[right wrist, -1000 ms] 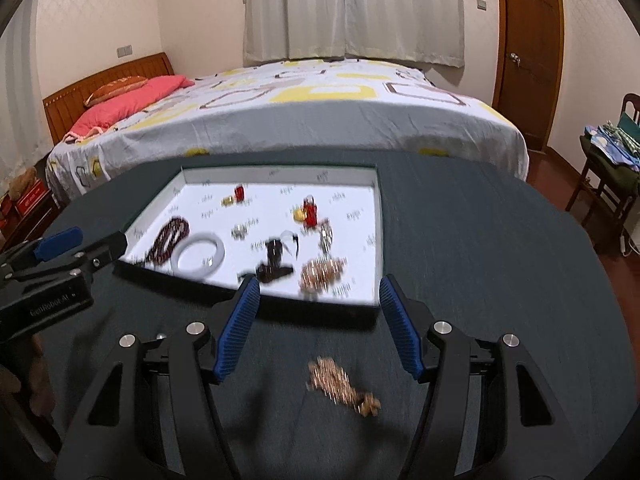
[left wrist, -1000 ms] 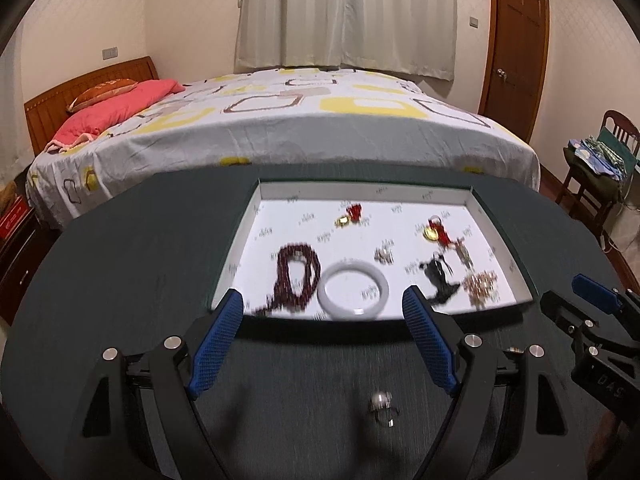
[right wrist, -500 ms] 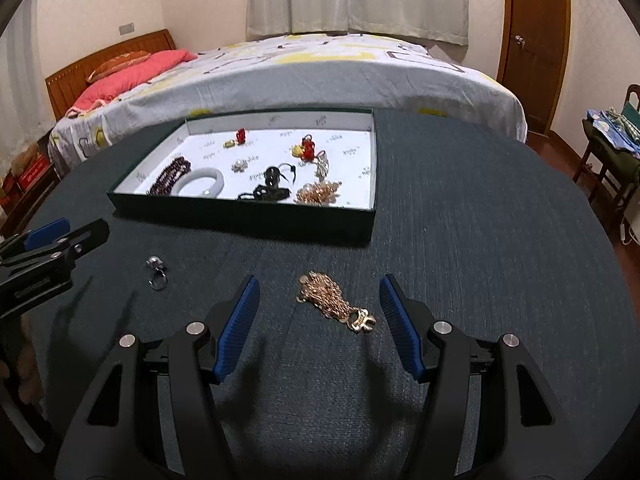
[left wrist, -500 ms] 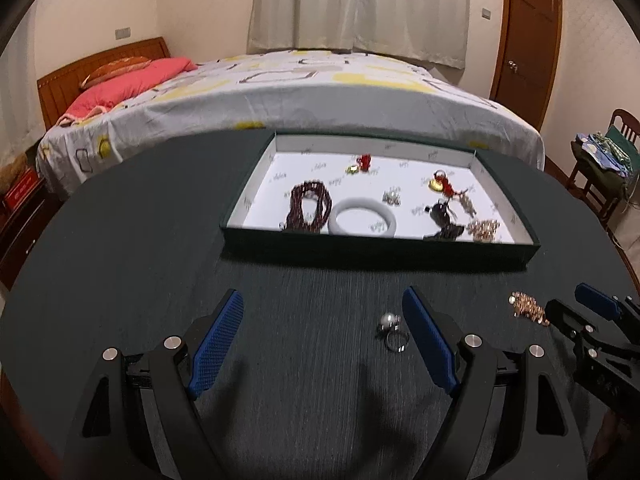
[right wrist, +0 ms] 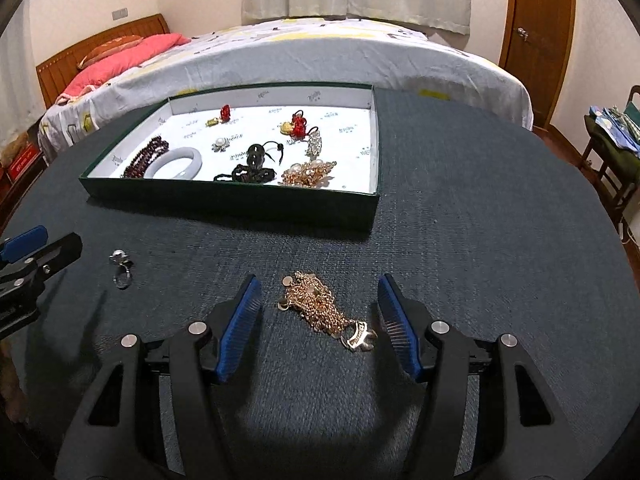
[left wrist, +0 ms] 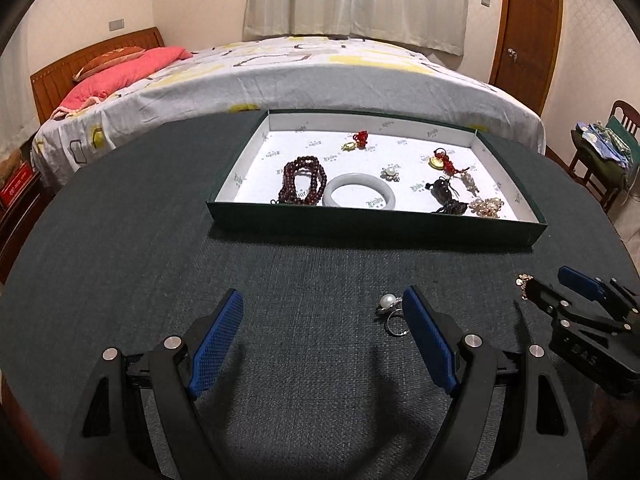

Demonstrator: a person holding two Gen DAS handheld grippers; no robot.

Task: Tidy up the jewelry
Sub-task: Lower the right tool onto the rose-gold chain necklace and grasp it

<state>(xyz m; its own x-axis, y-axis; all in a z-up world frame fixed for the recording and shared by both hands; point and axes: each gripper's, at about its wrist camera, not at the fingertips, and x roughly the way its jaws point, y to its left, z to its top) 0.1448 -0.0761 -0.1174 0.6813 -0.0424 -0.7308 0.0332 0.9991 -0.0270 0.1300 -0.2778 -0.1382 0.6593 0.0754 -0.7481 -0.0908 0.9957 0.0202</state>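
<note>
A green tray with a white lining (left wrist: 372,222) (right wrist: 228,200) holds several pieces of jewelry: dark red beads (left wrist: 302,182), a pale bangle (left wrist: 359,196), a gold bead cluster (right wrist: 308,173). A pearl ring (left wrist: 390,307) (right wrist: 120,266) lies on the dark table just inside my left gripper's right finger. My left gripper (left wrist: 324,308) is open and empty. A gold chain necklace (right wrist: 324,308) lies on the table between the fingers of my right gripper (right wrist: 318,292), which is open and touches nothing. The right gripper also shows in the left wrist view (left wrist: 576,304).
The round dark table (right wrist: 480,220) stands in front of a bed (left wrist: 320,68). A chair with folded cloth (left wrist: 604,148) stands at the right, near a wooden door (left wrist: 528,28). A bedside cabinet (left wrist: 16,204) is at the left.
Both grippers have pulled back from the tray and dropped lower toward the table. The ring now lies by the left gripper's right finger, and the necklace lies between the right gripper's fingers.
</note>
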